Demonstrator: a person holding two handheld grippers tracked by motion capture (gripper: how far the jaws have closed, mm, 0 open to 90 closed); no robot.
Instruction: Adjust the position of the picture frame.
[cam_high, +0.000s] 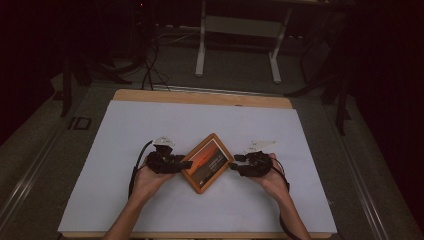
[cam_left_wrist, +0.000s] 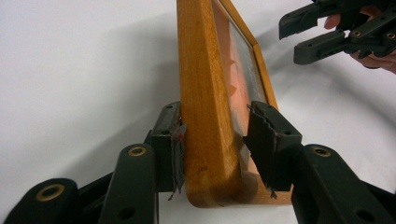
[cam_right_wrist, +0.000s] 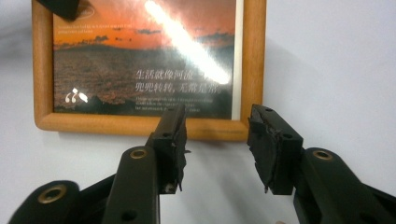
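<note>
A wooden picture frame (cam_high: 207, 162) with an orange sunset print sits on the white sheet, turned like a diamond. My left gripper (cam_high: 187, 164) is at its left corner. In the left gripper view the frame (cam_left_wrist: 205, 116) stands edge-on between the jaws of the left gripper (cam_left_wrist: 215, 140). One pad (cam_left_wrist: 177, 149) touches the wood and the other (cam_left_wrist: 264, 140) stands just off the glass side. My right gripper (cam_high: 232, 162) is at the frame's right side. In its own view the right gripper (cam_right_wrist: 217, 140) is open just short of the frame (cam_right_wrist: 140, 60), with nothing between the jaws.
The white sheet (cam_high: 150, 125) covers a wooden table (cam_high: 200, 97) with wide bare room around the frame. Beyond it, a white table base (cam_high: 240, 45) and cables (cam_high: 150, 65) are on the dark floor. The right gripper (cam_left_wrist: 327, 32) shows far off in the left gripper view.
</note>
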